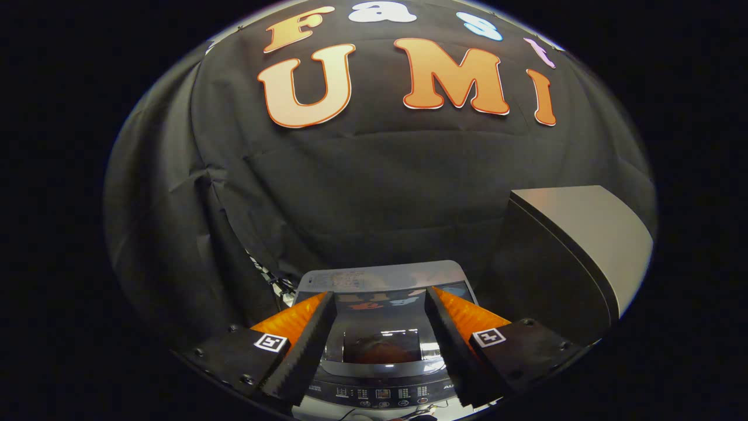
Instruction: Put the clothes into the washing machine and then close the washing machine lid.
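- Hovering above the grey top-loading washing machine [380, 275], the gripper [380, 345] looks down on its dark glass lid [383, 324], which appears to lie flat and closed; this suggests the closing step is done or nearly so.
- Right of the machine stands a grey boxy cabinet [584, 234].
- Through the lid window, a dim reddish shape may be the clothes [383, 351]; uncertain.
- Gripper fingers stand well apart, holding nothing.
- Next move, as judged: confirm lid seated, then withdraw.
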The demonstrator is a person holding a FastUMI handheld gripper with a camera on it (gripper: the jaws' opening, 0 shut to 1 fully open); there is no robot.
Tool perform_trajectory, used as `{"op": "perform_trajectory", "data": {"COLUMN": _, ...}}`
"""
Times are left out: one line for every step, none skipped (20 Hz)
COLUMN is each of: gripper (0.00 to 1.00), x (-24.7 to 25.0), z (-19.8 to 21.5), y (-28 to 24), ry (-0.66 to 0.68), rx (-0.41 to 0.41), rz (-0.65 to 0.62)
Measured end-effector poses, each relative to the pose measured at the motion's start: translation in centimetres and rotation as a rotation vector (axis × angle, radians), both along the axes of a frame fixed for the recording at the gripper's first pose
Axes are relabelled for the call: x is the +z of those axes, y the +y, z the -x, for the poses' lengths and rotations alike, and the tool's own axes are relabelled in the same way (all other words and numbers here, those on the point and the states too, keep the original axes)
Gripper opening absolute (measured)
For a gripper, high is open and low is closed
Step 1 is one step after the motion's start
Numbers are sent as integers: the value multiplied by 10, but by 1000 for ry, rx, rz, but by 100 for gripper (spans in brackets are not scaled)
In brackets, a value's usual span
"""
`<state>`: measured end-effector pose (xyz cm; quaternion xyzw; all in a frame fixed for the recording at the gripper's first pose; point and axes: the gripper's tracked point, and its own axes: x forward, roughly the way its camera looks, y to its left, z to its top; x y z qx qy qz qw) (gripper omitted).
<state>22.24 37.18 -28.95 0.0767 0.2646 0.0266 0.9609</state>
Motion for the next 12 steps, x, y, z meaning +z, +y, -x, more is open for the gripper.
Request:
{"op": "perform_trajectory", "data": {"gripper": 99, "x": 6, "z": 1, "y": 0, "ry": -7, "rx": 1, "rz": -6}}
{"op": "perform_trajectory", "data": {"gripper": 98, "x": 9, "z": 4, "y": -2, "ry": -11, "rx": 3, "rz": -4}}
{"op": "perform_trajectory", "data": {"gripper": 98, "x": 14, "z": 5, "y": -3, "ry": -17, "rx": 5, "rz": -1}}
{"op": "perform_trajectory", "data": {"gripper": 98, "x": 20, "z": 9, "y": -4, "ry": -22, "rx": 9, "rz": -4}}
{"op": "perform_trajectory", "data": {"gripper": 98, "x": 28, "z": 11, "y": -5, "ry": -37, "rx": 11, "rz": -14}}
{"op": "perform_trajectory", "data": {"gripper": 98, "x": 37, "z": 12, "y": -5, "ry": -47, "rx": 14, "rz": -15}}
{"op": "perform_trajectory", "data": {"gripper": 98, "x": 47, "z": 17, "y": -7, "ry": -59, "rx": 20, "rz": -13}}
{"op": "perform_trajectory", "data": {"gripper": 99, "x": 57, "z": 20, "y": -10, "ry": -73, "rx": 22, "rz": -9}}
{"op": "perform_trajectory", "data": {"gripper": 99, "x": 68, "z": 24, "y": -12, "ry": -87, "rx": 26, "rz": -11}}
{"op": "perform_trajectory", "data": {"gripper": 99, "x": 81, "z": 27, "y": -14, "ry": -102, "rx": 30, "rz": -16}}
{"op": "perform_trajectory", "data": {"gripper": 99, "x": 95, "z": 32, "y": -17, "ry": -121, "rx": 34, "rz": -18}}
{"op": "perform_trajectory", "data": {"gripper": 99, "x": 112, "z": 38, "y": -22, "ry": -148, "rx": 39, "rz": -13}}
